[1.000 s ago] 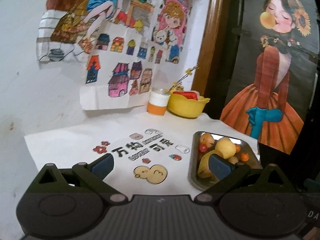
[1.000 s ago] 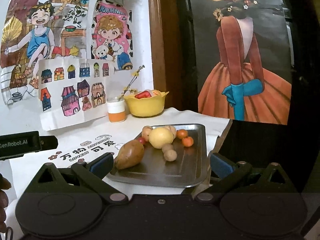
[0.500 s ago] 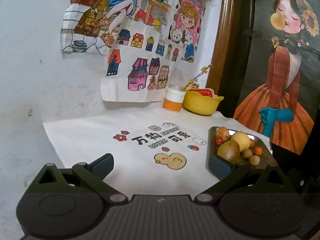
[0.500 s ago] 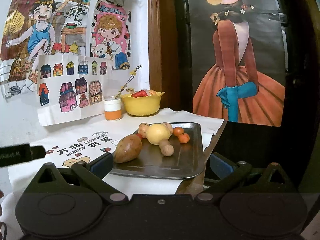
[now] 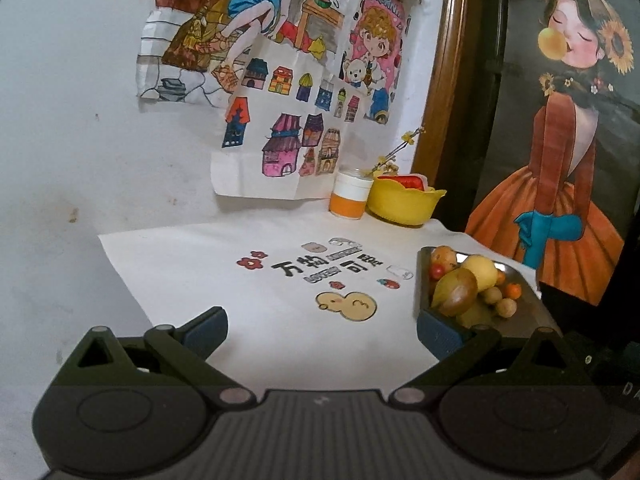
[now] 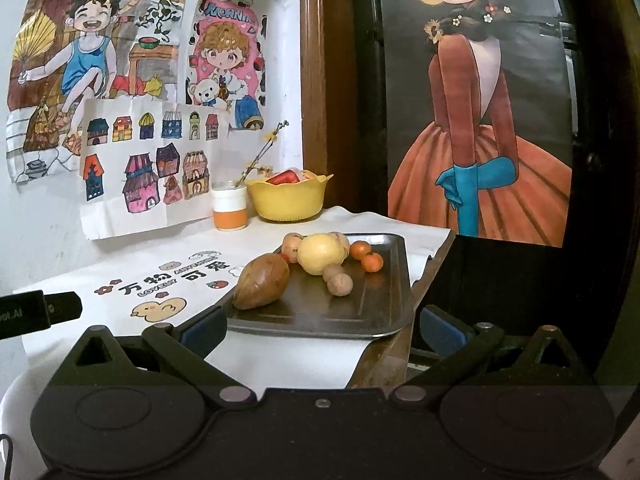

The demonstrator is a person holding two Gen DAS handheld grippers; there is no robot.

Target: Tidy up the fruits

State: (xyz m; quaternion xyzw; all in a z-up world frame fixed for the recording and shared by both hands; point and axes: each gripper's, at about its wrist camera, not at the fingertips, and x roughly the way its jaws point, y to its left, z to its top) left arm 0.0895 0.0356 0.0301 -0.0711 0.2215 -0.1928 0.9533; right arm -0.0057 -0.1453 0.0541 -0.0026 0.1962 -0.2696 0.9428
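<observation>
A dark metal tray [image 6: 376, 304] lies on the white printed cloth [image 6: 132, 276] at the table's right end. It carries a brown mango-like fruit [image 6: 262, 286], a yellow fruit [image 6: 320, 254], two small tan round fruits [image 6: 340, 283], two small oranges [image 6: 372, 261] and a peach-coloured fruit [image 6: 292, 245]. The same tray [image 5: 528, 312] and brown fruit [image 5: 458, 291] show at the right of the left wrist view. My left gripper [image 5: 322, 326] hovers open over the cloth, left of the tray. My right gripper [image 6: 322, 326] is open just before the tray's near edge, holding nothing.
A yellow bowl [image 6: 290, 200] with a red item inside stands at the back beside a white and orange cup [image 6: 229, 210]. Drawings hang on the wall behind. A dark painted panel [image 6: 480, 120] stands to the right, past the table's edge [image 6: 436, 256].
The left gripper has swung left and back, so the tray has slid to the right of its view. The right gripper has drawn slightly back. Both stayed open.
</observation>
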